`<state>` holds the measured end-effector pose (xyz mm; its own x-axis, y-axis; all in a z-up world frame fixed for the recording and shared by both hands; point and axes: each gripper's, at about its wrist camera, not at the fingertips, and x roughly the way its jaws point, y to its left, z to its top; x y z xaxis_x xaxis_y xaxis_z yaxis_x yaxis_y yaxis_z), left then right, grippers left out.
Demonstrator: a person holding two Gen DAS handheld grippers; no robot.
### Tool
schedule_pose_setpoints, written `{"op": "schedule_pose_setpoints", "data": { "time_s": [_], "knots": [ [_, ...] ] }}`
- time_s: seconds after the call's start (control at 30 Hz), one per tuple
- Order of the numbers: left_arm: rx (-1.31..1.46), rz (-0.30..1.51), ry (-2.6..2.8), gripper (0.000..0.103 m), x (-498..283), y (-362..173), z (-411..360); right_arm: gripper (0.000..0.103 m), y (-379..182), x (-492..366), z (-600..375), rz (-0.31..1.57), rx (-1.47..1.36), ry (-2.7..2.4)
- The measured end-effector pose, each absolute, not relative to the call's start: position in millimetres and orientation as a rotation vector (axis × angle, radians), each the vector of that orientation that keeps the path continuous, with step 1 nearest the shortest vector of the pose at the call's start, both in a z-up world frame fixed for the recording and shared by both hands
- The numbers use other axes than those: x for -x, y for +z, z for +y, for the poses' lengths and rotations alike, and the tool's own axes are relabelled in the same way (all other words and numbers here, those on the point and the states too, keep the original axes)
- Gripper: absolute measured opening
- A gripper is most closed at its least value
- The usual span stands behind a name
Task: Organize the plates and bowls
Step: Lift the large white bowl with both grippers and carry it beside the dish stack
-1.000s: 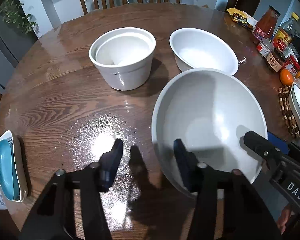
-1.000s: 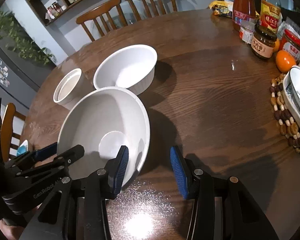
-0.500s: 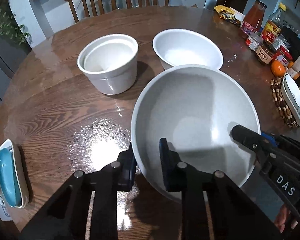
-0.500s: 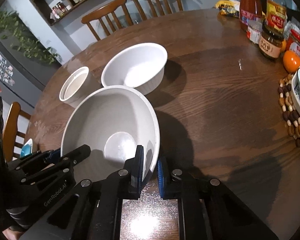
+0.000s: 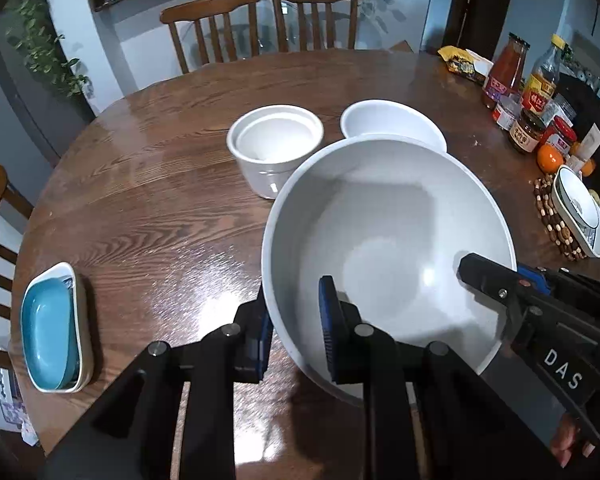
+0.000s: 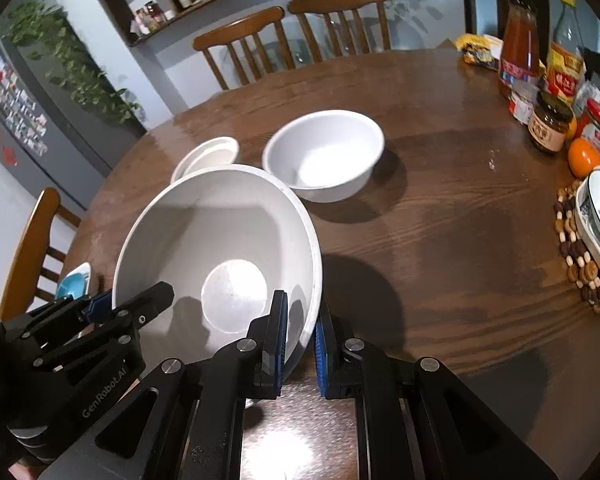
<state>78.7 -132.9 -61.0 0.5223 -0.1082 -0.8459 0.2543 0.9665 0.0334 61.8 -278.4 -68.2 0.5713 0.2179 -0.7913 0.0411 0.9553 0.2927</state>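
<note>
A large white bowl (image 5: 388, 240) is held above the round wooden table (image 5: 160, 200), its near rim clamped by both grippers. My left gripper (image 5: 296, 336) is shut on its left near rim. My right gripper (image 6: 300, 340) is shut on the bowl's (image 6: 220, 240) right near rim. Behind it on the table stand a medium white bowl (image 5: 392, 124) and a straight-sided white pot (image 5: 274, 148) with a smaller dish nested inside. Both show in the right wrist view, the bowl (image 6: 324, 152) and the pot (image 6: 208, 156).
A blue dish in a white tray (image 5: 54, 328) sits at the table's left edge. Sauce bottles and jars (image 5: 528, 92), oranges (image 5: 550, 158) and a dish on a beaded mat (image 5: 576, 208) crowd the right edge. Chairs (image 5: 260, 24) stand behind the table.
Both grippers closed from open onto the large bowl's near rim. The bowl then rose off the table and the views pulled back and up.
</note>
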Motion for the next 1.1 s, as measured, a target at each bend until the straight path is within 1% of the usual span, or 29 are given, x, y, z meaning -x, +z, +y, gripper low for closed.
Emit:
{"op": "schedule_pose_setpoints", "data": {
  "time_s": [0.43,1.1],
  "knots": [
    [-0.110,0.983,-0.161,0.019,-61.7,-53.1,-84.6,0.014,-54.4,-57.3,-230.6,0.953,-0.226,0.160],
    [-0.051,1.040,-0.056,0.019,-64.7,-63.4,4.1,0.014,-66.7,-74.5,-136.7,1.025,-0.163,0.257]
  ]
}}
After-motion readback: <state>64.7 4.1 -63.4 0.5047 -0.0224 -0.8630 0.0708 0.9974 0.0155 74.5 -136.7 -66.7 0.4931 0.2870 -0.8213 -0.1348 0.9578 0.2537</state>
